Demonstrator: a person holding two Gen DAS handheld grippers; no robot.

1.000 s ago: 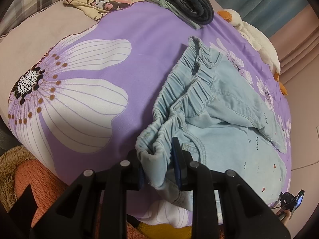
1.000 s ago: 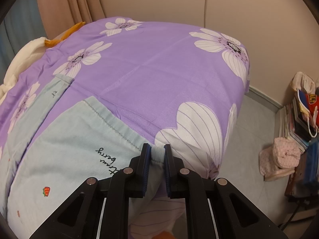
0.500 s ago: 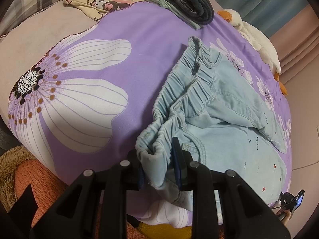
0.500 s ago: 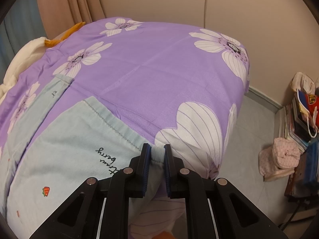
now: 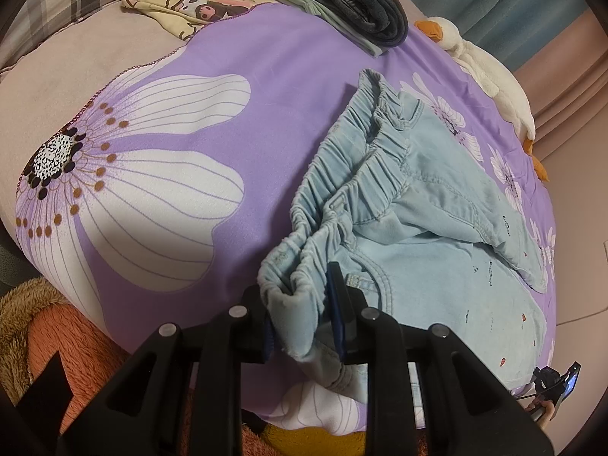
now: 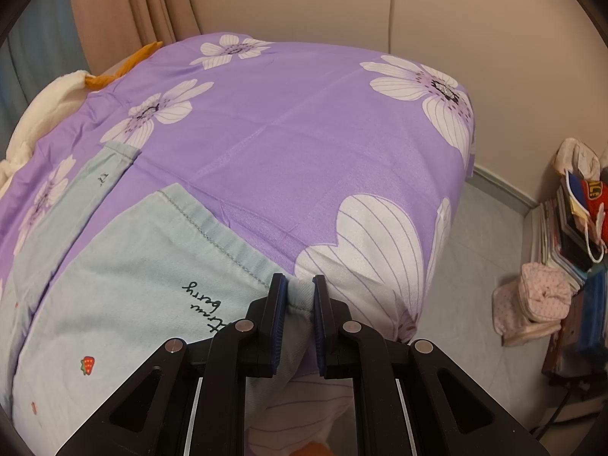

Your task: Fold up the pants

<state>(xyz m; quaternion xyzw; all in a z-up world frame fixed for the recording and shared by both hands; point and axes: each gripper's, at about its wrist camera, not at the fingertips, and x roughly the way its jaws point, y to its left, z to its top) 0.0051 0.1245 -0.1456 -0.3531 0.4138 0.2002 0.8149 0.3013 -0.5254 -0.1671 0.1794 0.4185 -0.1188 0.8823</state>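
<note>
We see left gripper [image 5: 302, 304] clamping pants [image 5: 410, 235] waistband, right gripper [image 6: 296, 300] pinching near hem corner, both low over bedspread [image 5: 266, 76].

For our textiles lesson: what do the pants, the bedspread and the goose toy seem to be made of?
Pants: light-washed denim or cotton twill, matte, with visible stitching and a gathered elastic waist.
Bedspread: smooth printed woven fabric with a slight sheen, perhaps polyester or cotton.
Goose toy: white plush, apparently synthetic.

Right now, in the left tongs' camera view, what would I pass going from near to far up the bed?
Left tongs clamped on the waistband → light blue pants → dark folded clothes at the far end of the purple floral bedspread.
</note>
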